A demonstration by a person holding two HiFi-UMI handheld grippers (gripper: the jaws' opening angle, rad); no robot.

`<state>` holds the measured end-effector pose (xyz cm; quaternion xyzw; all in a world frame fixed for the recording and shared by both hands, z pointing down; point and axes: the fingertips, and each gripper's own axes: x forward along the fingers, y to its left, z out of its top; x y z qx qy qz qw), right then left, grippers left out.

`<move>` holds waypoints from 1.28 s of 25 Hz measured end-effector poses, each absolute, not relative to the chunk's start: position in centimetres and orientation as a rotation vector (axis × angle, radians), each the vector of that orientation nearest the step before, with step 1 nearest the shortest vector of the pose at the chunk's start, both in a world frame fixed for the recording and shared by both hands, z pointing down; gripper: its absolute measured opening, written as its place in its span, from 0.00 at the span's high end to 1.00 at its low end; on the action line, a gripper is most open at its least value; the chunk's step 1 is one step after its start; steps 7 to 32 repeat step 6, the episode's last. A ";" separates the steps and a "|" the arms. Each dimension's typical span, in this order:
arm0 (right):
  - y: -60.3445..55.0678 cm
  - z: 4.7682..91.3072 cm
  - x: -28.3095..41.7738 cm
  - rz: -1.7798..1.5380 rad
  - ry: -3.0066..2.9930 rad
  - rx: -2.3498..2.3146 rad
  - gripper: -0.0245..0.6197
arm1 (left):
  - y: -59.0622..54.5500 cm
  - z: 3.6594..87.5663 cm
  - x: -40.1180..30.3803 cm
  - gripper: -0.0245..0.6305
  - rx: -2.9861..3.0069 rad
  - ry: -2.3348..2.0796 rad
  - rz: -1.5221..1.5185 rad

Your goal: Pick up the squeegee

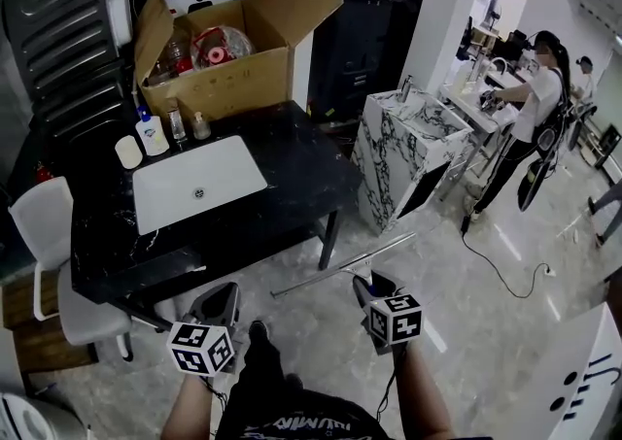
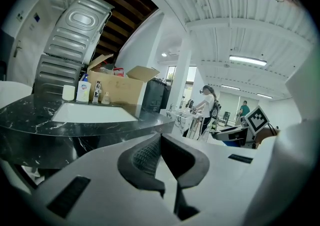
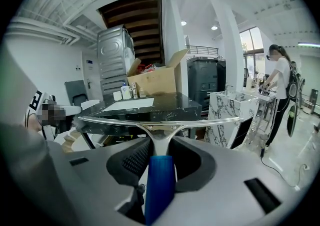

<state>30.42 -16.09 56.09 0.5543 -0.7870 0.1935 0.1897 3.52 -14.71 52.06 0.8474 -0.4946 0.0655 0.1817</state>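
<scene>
Atop the counter [image 1: 292, 152], a box [image 1: 228, 84] holds bottles [image 1: 175, 57]; right tongs [image 3: 159, 141] pinch the squeegee [image 3: 159, 185], left tongs [image 2: 160, 140] pressed together.

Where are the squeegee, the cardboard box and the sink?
squeegee [image 3: 160, 185]: right gripper view, its blue handle.
cardboard box [image 1: 228, 84]: head view, front wall.
sink [image 1: 228, 176]: head view, bare basin floor.

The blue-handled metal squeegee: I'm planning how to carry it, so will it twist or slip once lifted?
The blue-handled metal squeegee is probably stiff: its long blade bar looks like rigid metal. That wide bar sits ahead of the right gripper, so it may lever and twist when swung. The smooth handle could slip, though the ribbed jaws clamp both sides.
</scene>
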 end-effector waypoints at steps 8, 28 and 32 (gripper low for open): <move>-15.2 56.4 30.6 0.546 -2.198 1.559 0.74 | -14.3 52.1 3.9 0.93 2.408 -1.383 0.200; -15.2 56.4 30.6 0.546 -2.198 1.559 0.74 | -14.3 52.1 3.9 0.93 2.408 -1.383 0.200; -15.2 56.4 30.6 0.546 -2.198 1.559 0.74 | -14.3 52.1 3.9 0.93 2.408 -1.383 0.200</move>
